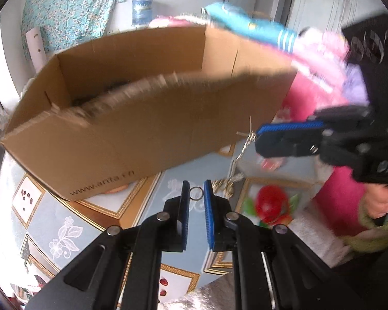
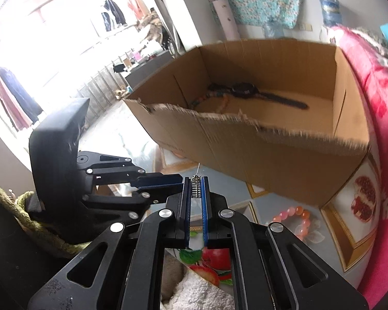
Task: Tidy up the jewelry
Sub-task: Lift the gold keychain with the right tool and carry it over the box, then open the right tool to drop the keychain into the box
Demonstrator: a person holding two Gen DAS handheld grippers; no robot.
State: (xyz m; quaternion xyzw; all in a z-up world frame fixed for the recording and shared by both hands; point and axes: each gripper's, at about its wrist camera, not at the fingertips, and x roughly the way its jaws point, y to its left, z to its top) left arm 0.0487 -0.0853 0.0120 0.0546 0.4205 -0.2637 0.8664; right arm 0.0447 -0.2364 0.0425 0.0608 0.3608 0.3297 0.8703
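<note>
— Inside the cardboard box [image 2: 284,155], what is already sitting there?

— A dark watch [image 2: 245,90] is lying on its floor, and a beaded strand [image 2: 207,98] is curling beside it. So part of the sorting is looking done.

— And what am I carrying?

— You are gripping a thin chain [image 1: 241,152] in front of the box, outside its torn near wall. Your right claw [image 2: 196,184] is clenching on the coiled upper end. Your left claw [image 1: 196,190] is pinching a small ring [image 1: 196,193], and gold links are hanging just beside it. I am judging that the ring belongs to the same chain, though blur is hiding the join.

— What is left?

— The chain is not yet going into the box; it is hanging over the patterned tablecloth [image 1: 152,206]. A pink bead bracelet [image 2: 295,219] is also waiting on the cloth, near the box's corner. I am guessing you are roughly halfway, with those two pieces remaining as far as I am seeing. Anything behind the box is staying hidden from me.

— Any writing?

— On the box's outer wall you are looking at a printed web address. It is reading as "www.anta.cn", with the last letters smearing. I am finding no other legible label.
</note>
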